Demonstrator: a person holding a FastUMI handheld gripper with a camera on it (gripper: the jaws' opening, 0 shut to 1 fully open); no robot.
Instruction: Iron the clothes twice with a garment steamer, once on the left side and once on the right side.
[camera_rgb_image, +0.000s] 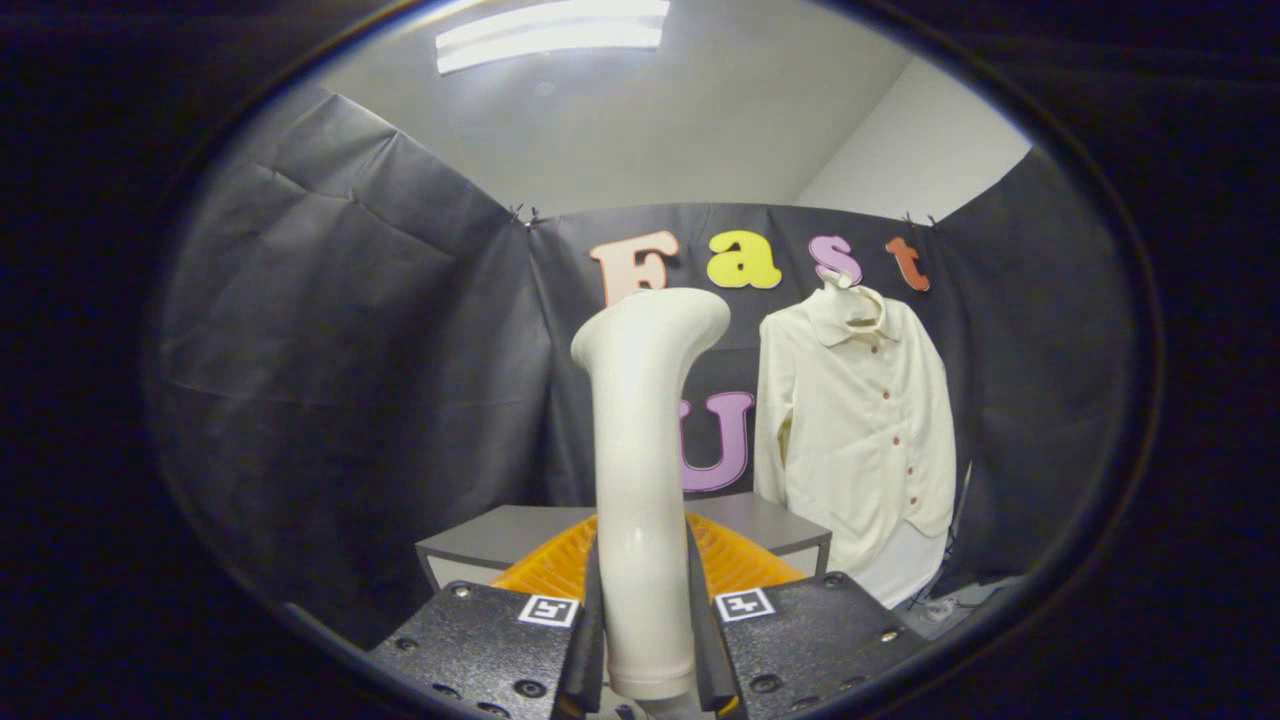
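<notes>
We see the gripper (645, 640) at the bottom centre of the frame, its two fingers (590, 620) clamped on the handle of the garment steamer (640, 480), one finger pressing on each side. The steamer rises upright from between the fingers through the middle of the frame, a smooth cream-white body that widens and bends toward the right at its top, level with the shirt's collar.

Right of centre hangs the shirt (850, 440), cream-coloured, long-sleeved, with a row of small dark buttons down its front. It hangs on a white hanger (845, 280) hooked at the top of the black cloth wall (350, 350), well beyond the steamer and apart from it.

Behind the fingers, low in the centre, we see an orange ribbed thing (745, 560) showing on both sides of the steamer handle; we cannot tell what it is. Beyond it stands a grey worktop (500, 535) against the cloth wall. In the upper centre a ceiling light (550, 35) glows.
</notes>
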